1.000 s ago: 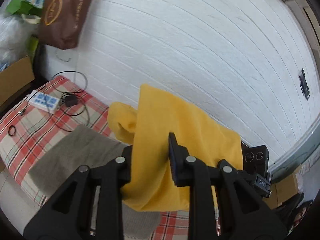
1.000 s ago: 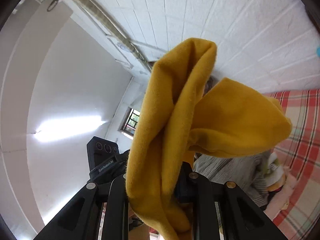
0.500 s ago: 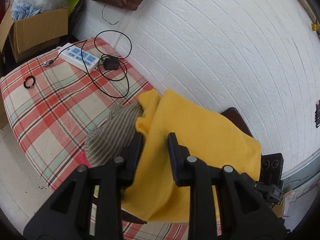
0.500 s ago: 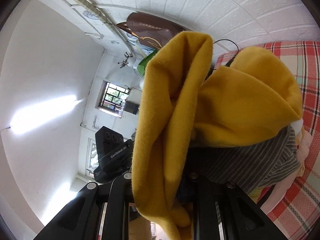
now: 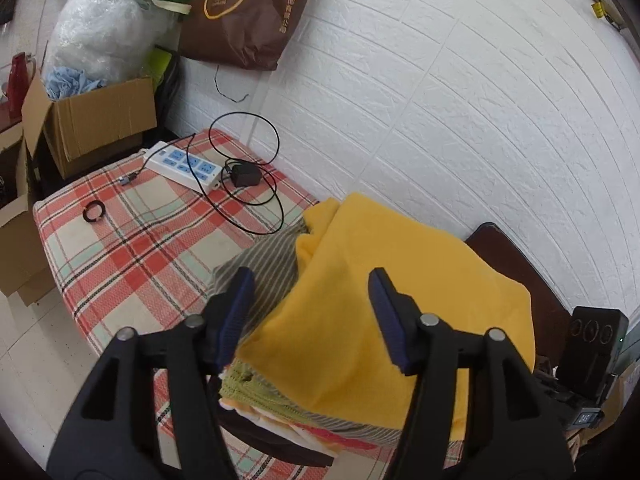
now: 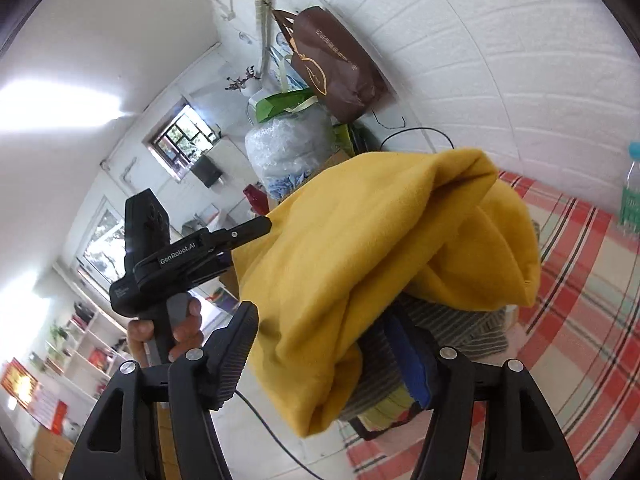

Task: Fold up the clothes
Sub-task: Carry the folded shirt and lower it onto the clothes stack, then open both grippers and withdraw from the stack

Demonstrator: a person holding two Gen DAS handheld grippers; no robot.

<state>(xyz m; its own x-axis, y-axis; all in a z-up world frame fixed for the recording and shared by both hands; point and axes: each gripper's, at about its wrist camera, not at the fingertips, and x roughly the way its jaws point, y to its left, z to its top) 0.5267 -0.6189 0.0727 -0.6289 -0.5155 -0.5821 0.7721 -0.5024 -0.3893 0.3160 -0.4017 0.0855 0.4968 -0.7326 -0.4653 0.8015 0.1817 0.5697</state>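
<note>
A folded yellow garment (image 5: 396, 304) lies on top of a stack of folded clothes (image 5: 276, 404), above a grey striped garment (image 5: 264, 256), on the plaid-covered table (image 5: 132, 248). My left gripper (image 5: 312, 316) is open, its fingers on either side of the yellow garment's near edge. In the right wrist view the yellow garment (image 6: 384, 248) drapes over the stack between the fingers of my open right gripper (image 6: 332, 352). The left gripper (image 6: 224, 248) shows there too, at the garment's far side.
A white power strip (image 5: 184, 164) with a black adapter and cable lies on the table near the white brick wall. A black ring (image 5: 94, 213) lies at the left. A cardboard box (image 5: 88, 120), a brown bag (image 5: 248, 12) and a dark chair (image 5: 516, 264) stand around.
Both grippers lowered the yellow garment onto the stack and opened, letting it go. It was held up in the air a second ago.
</note>
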